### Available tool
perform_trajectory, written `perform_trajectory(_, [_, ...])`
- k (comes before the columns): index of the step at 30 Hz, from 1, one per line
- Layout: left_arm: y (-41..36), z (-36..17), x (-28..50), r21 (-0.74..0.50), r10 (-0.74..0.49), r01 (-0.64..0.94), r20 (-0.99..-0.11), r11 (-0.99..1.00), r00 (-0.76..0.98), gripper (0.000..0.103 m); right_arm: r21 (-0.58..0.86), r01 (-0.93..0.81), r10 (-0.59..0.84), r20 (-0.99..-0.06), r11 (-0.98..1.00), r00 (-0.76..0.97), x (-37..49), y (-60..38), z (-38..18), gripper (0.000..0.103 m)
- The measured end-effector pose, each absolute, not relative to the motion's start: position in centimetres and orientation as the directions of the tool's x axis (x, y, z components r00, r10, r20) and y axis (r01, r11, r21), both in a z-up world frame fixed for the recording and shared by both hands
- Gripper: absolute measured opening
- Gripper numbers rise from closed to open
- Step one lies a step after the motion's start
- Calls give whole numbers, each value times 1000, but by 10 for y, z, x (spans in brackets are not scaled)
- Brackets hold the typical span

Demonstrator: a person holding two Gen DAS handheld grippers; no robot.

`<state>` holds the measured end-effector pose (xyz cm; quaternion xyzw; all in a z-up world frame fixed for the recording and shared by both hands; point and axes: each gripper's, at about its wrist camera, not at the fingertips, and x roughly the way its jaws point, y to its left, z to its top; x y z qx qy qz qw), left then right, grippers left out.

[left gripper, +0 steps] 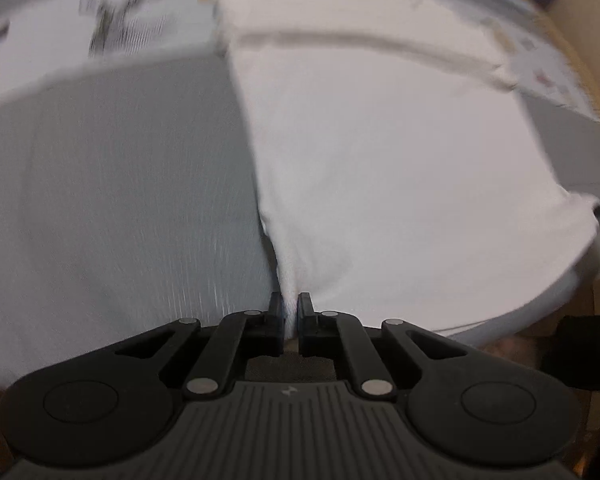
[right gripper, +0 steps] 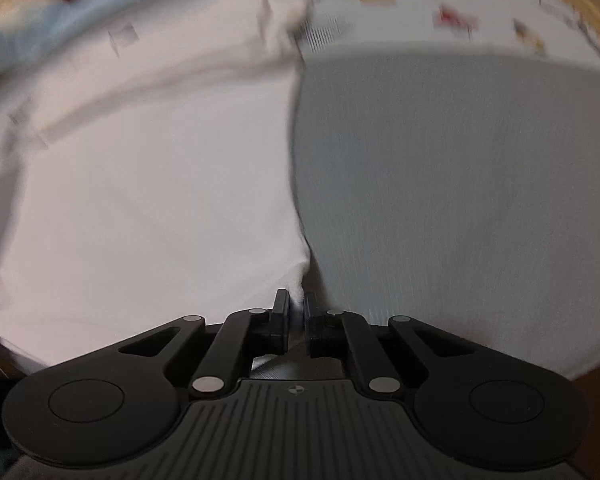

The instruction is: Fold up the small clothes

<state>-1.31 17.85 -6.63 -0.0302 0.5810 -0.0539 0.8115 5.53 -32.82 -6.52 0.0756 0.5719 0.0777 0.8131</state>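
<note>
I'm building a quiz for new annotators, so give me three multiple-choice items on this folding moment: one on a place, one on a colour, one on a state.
1. In the left wrist view, where does the white garment lie relative to the bare grey surface?
A. To its right
B. To its left
C. Wholly under it

2. What colour is the cloth pinched by the right gripper?
A. Red
B. White
C. Black

3. How does the left gripper stand?
A. Wide open above the cloth
B. Shut on a garment edge
C. Out of view

Key: 1 A, the white fabric fills the right side and the grey the left; 2 B, white fabric sits between its fingers; 3 B, the fingers stand close together with cloth between them.
</note>
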Motion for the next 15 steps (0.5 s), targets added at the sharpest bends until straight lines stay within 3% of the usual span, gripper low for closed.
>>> perform_trajectory(6, [184,-4,-44,-121,-160,113,-870,986,467,6,316,-86,313,-793,945,523,35,-346,26,6])
perform_trajectory(15, [213,98,-129,-270,-298,145,-704,952,645,6,496,-111,437,-611,861,660,-64,-406,110,6])
